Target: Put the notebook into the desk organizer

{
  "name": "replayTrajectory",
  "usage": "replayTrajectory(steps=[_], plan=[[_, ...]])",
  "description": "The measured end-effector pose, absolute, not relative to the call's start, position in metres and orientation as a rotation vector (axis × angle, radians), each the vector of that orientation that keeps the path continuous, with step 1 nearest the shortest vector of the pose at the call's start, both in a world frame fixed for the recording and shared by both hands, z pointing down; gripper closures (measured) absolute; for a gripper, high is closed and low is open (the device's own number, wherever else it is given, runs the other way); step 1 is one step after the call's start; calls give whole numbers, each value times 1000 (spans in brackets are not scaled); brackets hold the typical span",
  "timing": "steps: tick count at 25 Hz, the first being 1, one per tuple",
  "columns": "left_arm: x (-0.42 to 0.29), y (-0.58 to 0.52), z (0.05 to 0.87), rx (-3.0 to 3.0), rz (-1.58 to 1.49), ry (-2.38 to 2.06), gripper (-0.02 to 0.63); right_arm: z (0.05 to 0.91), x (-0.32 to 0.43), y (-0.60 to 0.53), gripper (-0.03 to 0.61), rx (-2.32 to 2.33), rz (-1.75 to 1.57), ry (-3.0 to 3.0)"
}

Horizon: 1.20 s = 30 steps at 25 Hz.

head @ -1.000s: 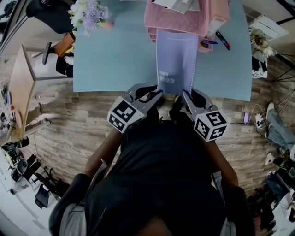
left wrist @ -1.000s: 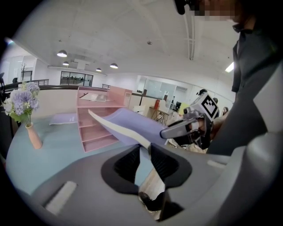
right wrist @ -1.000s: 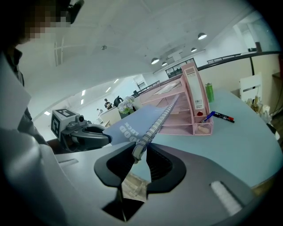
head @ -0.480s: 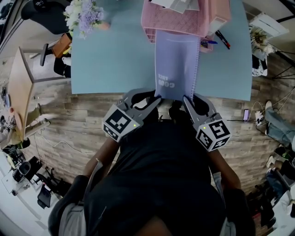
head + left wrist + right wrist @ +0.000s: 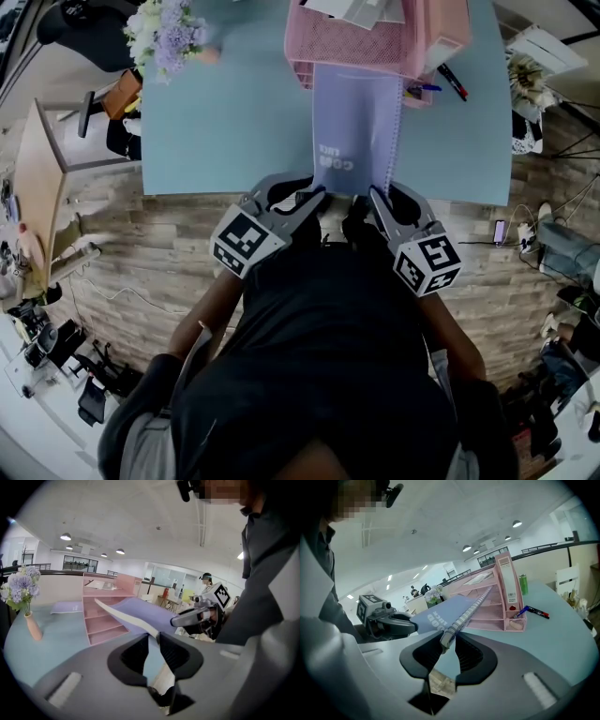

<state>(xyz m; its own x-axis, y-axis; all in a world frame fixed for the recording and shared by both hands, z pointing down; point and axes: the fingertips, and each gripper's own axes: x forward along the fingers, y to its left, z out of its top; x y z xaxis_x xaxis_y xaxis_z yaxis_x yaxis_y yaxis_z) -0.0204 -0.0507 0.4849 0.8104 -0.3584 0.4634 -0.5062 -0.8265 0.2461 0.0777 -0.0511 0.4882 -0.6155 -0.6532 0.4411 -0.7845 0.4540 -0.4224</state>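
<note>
A lavender spiral notebook [image 5: 354,122] stretches from the desk's near edge to the pink desk organizer [image 5: 370,49], its far end inside a lower shelf. My left gripper [image 5: 315,195] is shut on the near left corner, and my right gripper [image 5: 375,195] is shut on the near right corner by the spiral. In the left gripper view the notebook [image 5: 140,613] runs from my jaws [image 5: 153,637] to the organizer [image 5: 101,620]. In the right gripper view the spiral edge [image 5: 461,618] sits pinched in my right gripper [image 5: 449,641], leading to the organizer [image 5: 497,602].
The light blue desk [image 5: 225,122] carries a vase of purple flowers [image 5: 169,37] at the far left. Pens [image 5: 441,84] lie right of the organizer. A green can [image 5: 523,584] stands behind it. Chairs, cables and clutter ring the wooden floor.
Both grippers drew back a little with the notebook, then moved forward toward the organizer again. Less of the notebook shows outside the shelf than half a second ago.
</note>
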Motion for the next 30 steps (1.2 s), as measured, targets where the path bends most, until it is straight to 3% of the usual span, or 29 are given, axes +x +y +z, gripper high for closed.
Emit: replayTrajectory(steps=[30], plan=[[-25,-143,524,2565,593,-716,479,515,82,-139,502,1335,925,-2459]])
